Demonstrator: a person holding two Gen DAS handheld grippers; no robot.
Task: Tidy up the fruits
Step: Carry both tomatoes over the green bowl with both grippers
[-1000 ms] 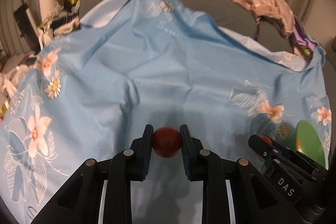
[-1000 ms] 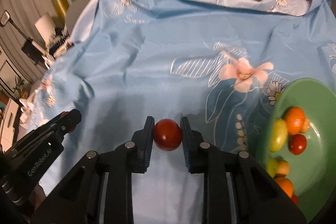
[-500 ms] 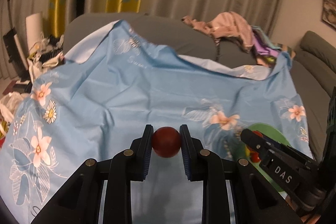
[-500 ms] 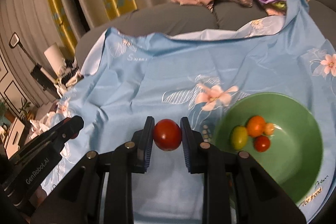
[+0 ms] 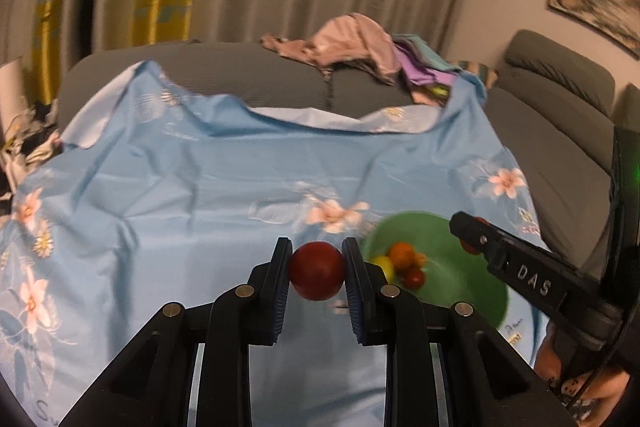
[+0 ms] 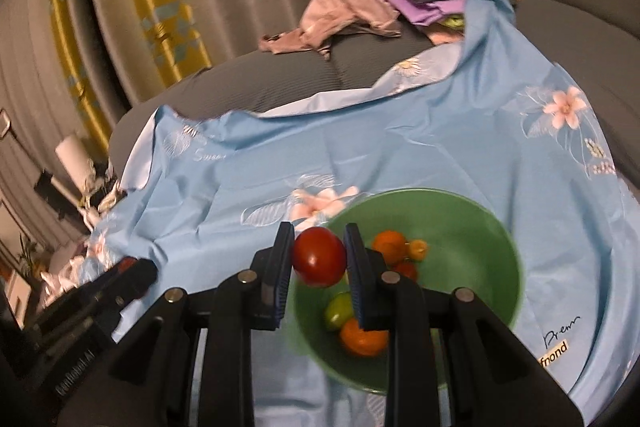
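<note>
Now both grippers clamp fruit: the left gripper (image 5: 316,273) a dark red tomato (image 5: 317,271), the right gripper (image 6: 319,259) a red tomato (image 6: 319,261). Carry each low over the green bowl (image 6: 472,215), at two o'clock from the left one, before releasing.

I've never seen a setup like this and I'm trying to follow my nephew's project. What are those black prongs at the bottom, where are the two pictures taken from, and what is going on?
The black prongs are two-finger grippers that a person holds, one in each hand. Each carries a wide-angle camera looking along its fingers, so one picture comes from each hand. The left gripper is shut on a dark red tomato; the right gripper is shut on a brighter red tomato. Below lies a blue flowered cloth with a green bowl on it, already holding several small orange, red and yellow-green fruits. Both grippers are near the bowl.
</note>
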